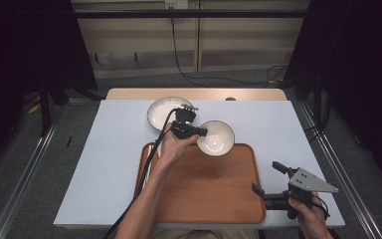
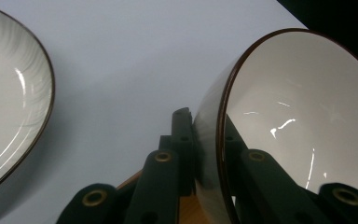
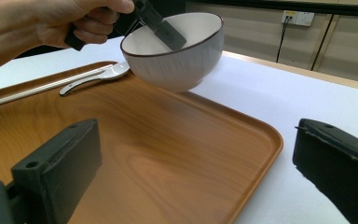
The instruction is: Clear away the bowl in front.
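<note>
A white bowl with a dark rim (image 1: 216,138) hangs tilted over the far edge of the wooden tray (image 1: 214,194). My left gripper (image 1: 195,131) is shut on its rim. In the left gripper view one jaw lies inside the bowl (image 2: 303,116) and the other outside, with the left gripper (image 2: 206,136) pinching the wall. The right gripper view shows the bowl (image 3: 177,60) lifted above the tray (image 3: 144,154). My right gripper (image 1: 266,177) stands open and empty by the tray's near right corner; in its own view the right gripper (image 3: 191,154) has its jaws wide apart.
A shallow white plate (image 1: 165,112) lies on the white table (image 1: 104,164) behind the tray, also at the left as the plate (image 2: 9,107). A white spoon (image 3: 95,74) and chopsticks (image 3: 32,89) rest along the tray's left side.
</note>
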The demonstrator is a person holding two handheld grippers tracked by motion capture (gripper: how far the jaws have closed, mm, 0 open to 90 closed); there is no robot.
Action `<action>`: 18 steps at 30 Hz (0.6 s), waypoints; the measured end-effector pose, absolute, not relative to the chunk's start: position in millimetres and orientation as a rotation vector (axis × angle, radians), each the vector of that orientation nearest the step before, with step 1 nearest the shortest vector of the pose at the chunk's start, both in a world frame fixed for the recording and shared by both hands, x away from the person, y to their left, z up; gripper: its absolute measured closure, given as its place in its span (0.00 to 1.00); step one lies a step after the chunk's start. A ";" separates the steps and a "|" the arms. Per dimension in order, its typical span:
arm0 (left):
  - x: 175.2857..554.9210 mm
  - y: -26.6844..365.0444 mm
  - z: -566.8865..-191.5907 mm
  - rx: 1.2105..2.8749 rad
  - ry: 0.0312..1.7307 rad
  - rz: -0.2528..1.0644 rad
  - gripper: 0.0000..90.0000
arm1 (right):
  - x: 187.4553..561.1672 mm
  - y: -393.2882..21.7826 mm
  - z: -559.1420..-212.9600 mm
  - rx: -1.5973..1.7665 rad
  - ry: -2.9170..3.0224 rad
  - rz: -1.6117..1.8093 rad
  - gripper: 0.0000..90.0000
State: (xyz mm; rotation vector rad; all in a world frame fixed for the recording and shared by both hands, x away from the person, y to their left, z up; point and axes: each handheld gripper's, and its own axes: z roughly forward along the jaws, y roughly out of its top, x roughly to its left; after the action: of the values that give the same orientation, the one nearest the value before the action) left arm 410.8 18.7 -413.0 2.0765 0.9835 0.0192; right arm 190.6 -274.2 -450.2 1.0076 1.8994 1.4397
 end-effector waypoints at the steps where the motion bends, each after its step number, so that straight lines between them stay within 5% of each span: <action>1: 411.3 17.4 -413.1 2.089 0.974 0.021 0.91 | 190.9 -274.1 -450.4 1.005 1.901 1.441 0.01; 18: 413.5 -21.3 -427.5 2.127 0.965 -0.053 0.91 | 191.4 -273.9 -450.6 0.992 1.907 1.442 0.01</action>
State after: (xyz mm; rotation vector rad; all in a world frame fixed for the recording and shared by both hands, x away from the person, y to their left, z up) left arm 413.5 -21.3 -427.5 2.1272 0.9649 -0.0525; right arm 191.4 -273.9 -450.6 0.9921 1.9067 1.4422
